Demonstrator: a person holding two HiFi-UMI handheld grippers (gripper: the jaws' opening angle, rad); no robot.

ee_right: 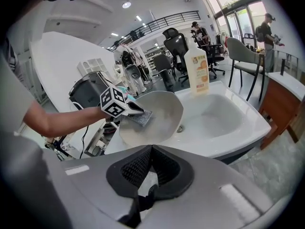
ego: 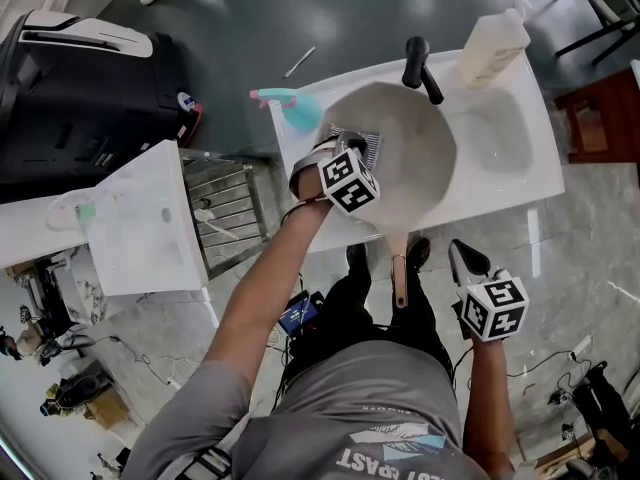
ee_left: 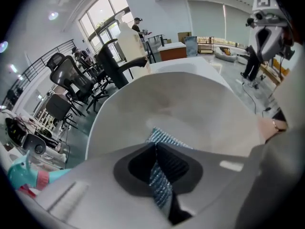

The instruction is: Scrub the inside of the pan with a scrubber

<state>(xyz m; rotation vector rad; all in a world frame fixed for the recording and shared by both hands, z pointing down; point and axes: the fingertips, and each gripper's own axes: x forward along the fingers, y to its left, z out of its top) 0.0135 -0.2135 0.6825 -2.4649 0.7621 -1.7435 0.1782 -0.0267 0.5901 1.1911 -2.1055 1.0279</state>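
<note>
A pale grey pan (ego: 410,158) lies tilted in the white sink (ego: 520,143), and its wooden handle (ego: 399,280) sticks out over the front edge. My left gripper (ego: 345,153) is at the pan's left inner wall, shut on a silvery mesh scrubber (ego: 366,145). In the left gripper view the scrubber (ee_left: 164,138) is pinched between the jaws (ee_left: 155,149) and lies against the pan's inside (ee_left: 186,104). My right gripper (ego: 468,260) hangs in front of the sink, right of the handle and apart from it. Its jaws (ee_right: 151,151) are shut with nothing in them.
A black faucet (ego: 420,66) and a soap bottle (ego: 493,46) stand at the sink's back rim. A teal spray bottle (ego: 290,108) lies at the sink's left corner. A metal rack (ego: 225,203), a white table (ego: 140,218) and a black case (ego: 90,78) are to the left.
</note>
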